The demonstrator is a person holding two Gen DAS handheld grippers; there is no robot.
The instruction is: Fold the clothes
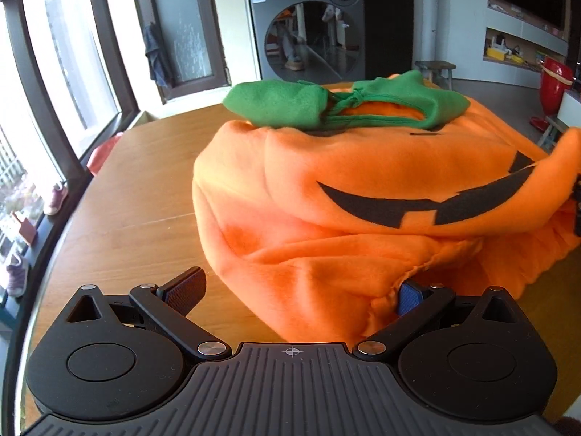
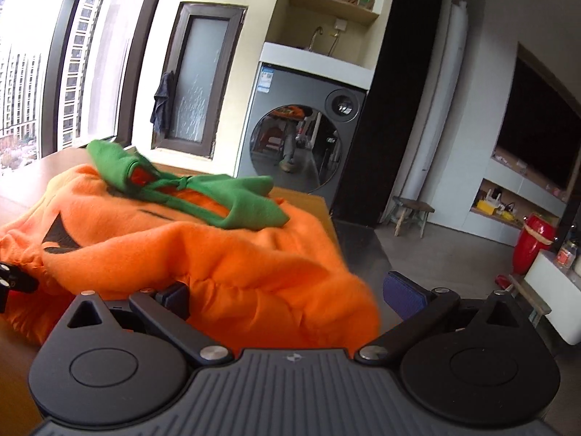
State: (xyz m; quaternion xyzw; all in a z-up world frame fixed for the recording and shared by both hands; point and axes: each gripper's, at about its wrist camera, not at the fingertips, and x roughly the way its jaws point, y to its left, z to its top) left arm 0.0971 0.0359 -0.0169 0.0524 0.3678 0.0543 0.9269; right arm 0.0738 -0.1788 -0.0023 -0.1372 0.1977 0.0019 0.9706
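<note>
Orange fleece, a pumpkin costume with a black jagged grin and a green collar, lies heaped on the wooden table, collar toward the far washing machine and hem toward the cameras. The left gripper stands with fingers wide apart, the hem bunched between them. The right gripper is likewise spread; its left pad seems partly buried in fleece.

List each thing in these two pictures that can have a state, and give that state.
Pumpkin costume: crumpled heap on the table, not folded.
Green collar: tied.
Left gripper: open, fabric between the fingers.
Right gripper: open, fabric between the fingers.
Washing machine: door shut.
</note>
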